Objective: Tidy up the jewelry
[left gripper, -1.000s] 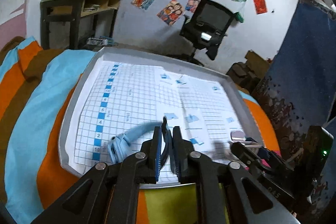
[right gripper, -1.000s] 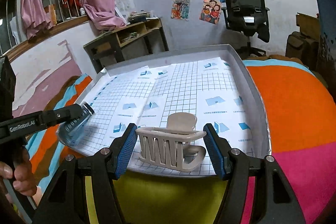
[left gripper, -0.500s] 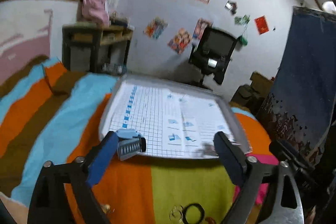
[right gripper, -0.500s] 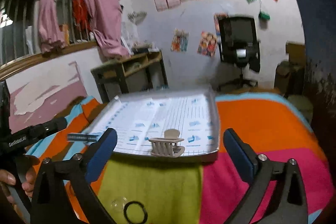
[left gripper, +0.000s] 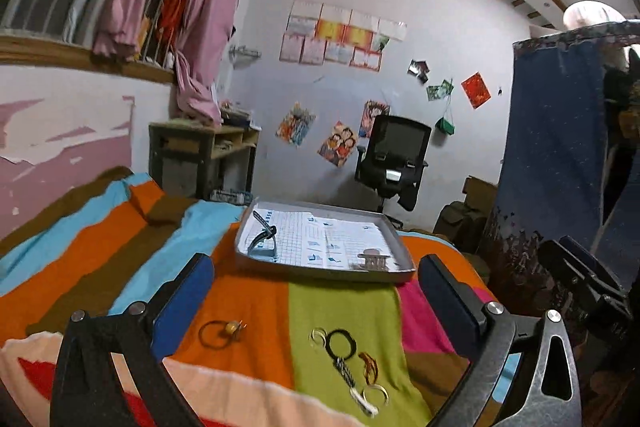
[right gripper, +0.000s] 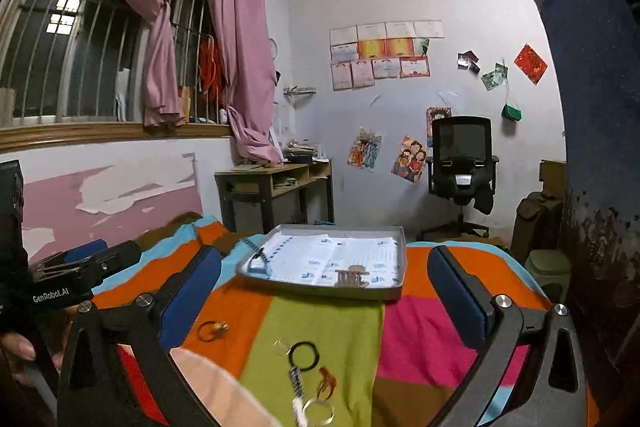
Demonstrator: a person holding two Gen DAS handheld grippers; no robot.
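Note:
A grey tray lined with grid paper rests on the striped blanket. A blue hair clip lies at its left end and a beige claw clip near its front right. On the blanket before the tray lie a gold ring, a black hair band, a striped tie, an orange piece and clear rings. My left gripper and right gripper are both open and empty, pulled back above the blanket.
The striped blanket covers the bed. Behind the tray stand a wooden desk and a black office chair. A dark blue curtain hangs on the right. A hand holds the left gripper's body.
Both grippers let go of their clips, which now lie in the tray, opened wide and drew back toward me and upward. Loose jewelry on the blanket has come into view.

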